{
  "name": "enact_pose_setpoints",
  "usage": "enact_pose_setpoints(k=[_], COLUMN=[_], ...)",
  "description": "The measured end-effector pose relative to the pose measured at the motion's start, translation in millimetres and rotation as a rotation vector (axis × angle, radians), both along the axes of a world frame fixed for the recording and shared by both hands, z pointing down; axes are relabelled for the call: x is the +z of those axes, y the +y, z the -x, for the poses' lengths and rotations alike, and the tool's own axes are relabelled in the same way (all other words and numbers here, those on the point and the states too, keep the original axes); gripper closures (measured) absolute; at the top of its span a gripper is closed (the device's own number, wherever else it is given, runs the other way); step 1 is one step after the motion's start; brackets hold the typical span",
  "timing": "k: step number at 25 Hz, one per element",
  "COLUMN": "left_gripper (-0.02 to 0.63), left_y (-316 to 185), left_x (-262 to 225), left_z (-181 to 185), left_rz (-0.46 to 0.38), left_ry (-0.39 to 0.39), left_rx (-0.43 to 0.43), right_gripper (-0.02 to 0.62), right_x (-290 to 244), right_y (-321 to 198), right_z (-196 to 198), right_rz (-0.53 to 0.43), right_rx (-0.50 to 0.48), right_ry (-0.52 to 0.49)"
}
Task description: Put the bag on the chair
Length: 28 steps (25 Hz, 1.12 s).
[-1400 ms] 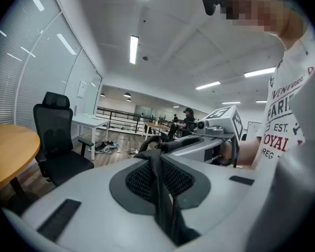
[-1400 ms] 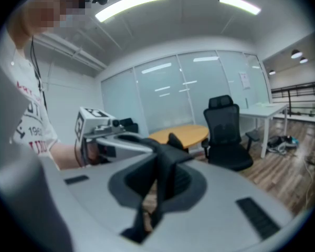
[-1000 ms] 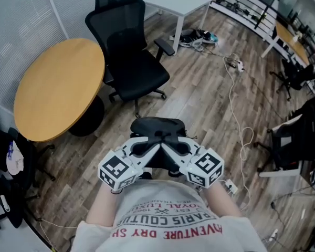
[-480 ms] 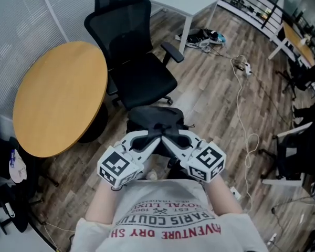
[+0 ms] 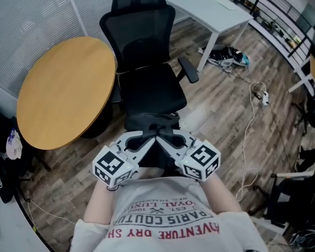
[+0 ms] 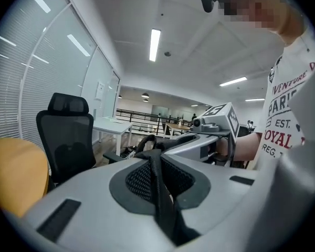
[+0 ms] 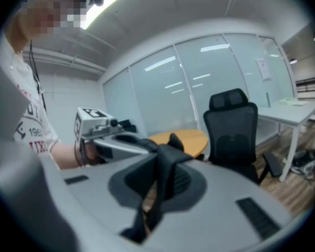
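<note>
A black bag [image 5: 149, 123] hangs by its straps from both grippers, just in front of the seat of a black mesh office chair [image 5: 147, 85]. My left gripper [image 5: 146, 136] and right gripper [image 5: 166, 136] meet tip to tip above the bag, close to my chest. In the left gripper view a black webbing strap [image 6: 158, 182] is pinched between the jaws of the left gripper [image 6: 155, 154], with the chair [image 6: 68, 140] ahead on the left. The right gripper [image 7: 165, 152] is likewise shut on a strap [image 7: 158, 193], with the chair [image 7: 233, 133] ahead on the right.
A round wooden table [image 5: 63, 91] stands close to the chair's left. A white desk [image 5: 210, 7] is behind it, with shoes [image 5: 228, 56] beneath. A white cable [image 5: 250, 125] trails over the wood floor at right. Dark equipment [image 5: 291, 193] sits at the far right.
Both grippers and the bag have come closer to the chair. The bag hung over bare floor a second ago; it now hangs at the seat's front edge. Both grips are unchanged.
</note>
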<state>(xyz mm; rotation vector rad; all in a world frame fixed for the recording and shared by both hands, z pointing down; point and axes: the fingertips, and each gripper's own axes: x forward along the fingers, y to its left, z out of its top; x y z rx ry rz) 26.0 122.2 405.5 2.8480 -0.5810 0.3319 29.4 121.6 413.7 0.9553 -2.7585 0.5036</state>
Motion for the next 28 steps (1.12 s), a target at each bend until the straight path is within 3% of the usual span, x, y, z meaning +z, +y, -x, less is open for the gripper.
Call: enact_pose_setpoints(k=[8,13,20,28], left_gripper=[0.551,0.551,0.551,0.551], left_y=[-57.7,-96.9,-172.0,-272.0], left_x=[14.1,28.4,31.6,30.6], left_z=[-46.7,-62.6,-86.2,-76.3], left_rz=[0.044,0.094,0.089,0.079], left_ry=[0.035,0.042,0.04,0.03], left_rx=[-0.193,-0.258,-0.243,-0.176], right_gripper=[0.551,0.551,0.551,0.551], right_x=[12.4,23.3,27.1,27.1], right_y=[-52.5,-95.2,-172.3,-271.1], right_z=[-46.9,-63.5,-87.1,-76.8], right_rz=[0.003,0.013,0.023,0.051], right_rx=[-0.215,-0.242,-0.203,-0.157], right_ry=[0.051,0.072,0.051,0.04])
